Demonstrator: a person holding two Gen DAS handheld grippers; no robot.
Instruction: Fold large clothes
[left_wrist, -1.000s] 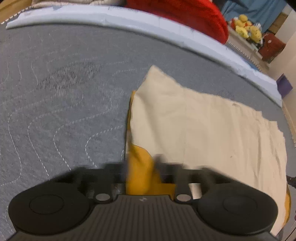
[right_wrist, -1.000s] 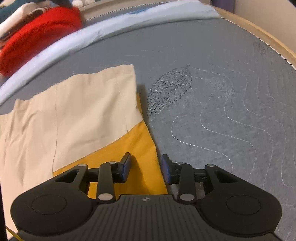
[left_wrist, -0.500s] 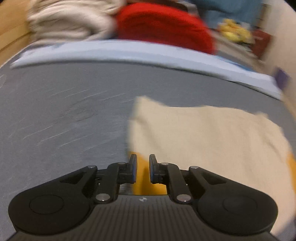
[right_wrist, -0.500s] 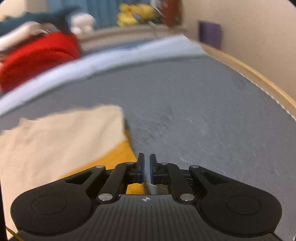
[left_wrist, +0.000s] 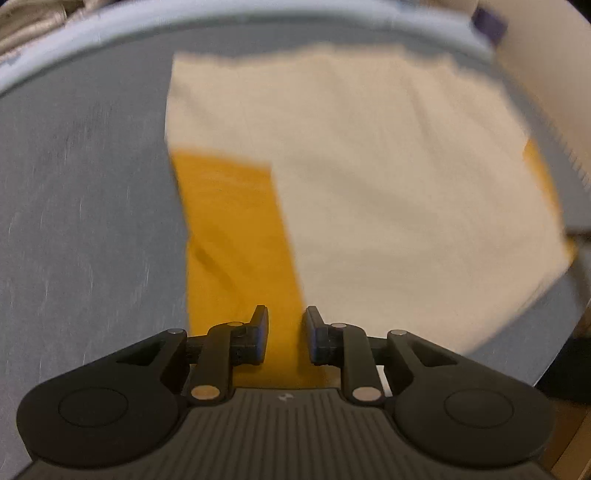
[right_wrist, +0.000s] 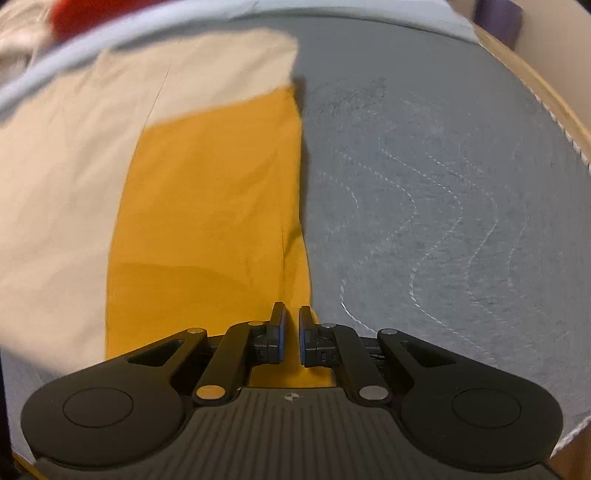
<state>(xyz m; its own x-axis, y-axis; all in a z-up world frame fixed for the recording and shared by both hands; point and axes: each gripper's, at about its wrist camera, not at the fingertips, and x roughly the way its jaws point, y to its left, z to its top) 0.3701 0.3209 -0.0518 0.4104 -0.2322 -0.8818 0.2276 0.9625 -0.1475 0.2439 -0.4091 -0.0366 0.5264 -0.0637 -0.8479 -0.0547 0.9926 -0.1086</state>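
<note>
A large two-tone cloth, cream on one face (left_wrist: 388, 177) and mustard yellow on the other (left_wrist: 236, 236), lies spread on the grey quilted bed. My left gripper (left_wrist: 286, 325) hovers over the yellow strip at the cloth's left edge, jaws a little apart with yellow fabric between them; whether it grips is unclear. In the right wrist view the yellow strip (right_wrist: 214, 206) runs along the cloth's right edge beside the cream part (right_wrist: 74, 147). My right gripper (right_wrist: 291, 325) sits at the near right corner of the yellow strip, jaws nearly closed with fabric between them.
The grey quilt (right_wrist: 443, 192) with wavy stitching extends right of the cloth. A light blue sheet band (left_wrist: 92, 40) runs along the far side. A red bundle (right_wrist: 81, 14) and pale fabrics lie beyond it. A wooden bed edge (right_wrist: 535, 81) curves at the right.
Both grippers have pulled back and up from the cloth, showing longer yellow strips. The left jaws opened a little wider than half a second ago.
</note>
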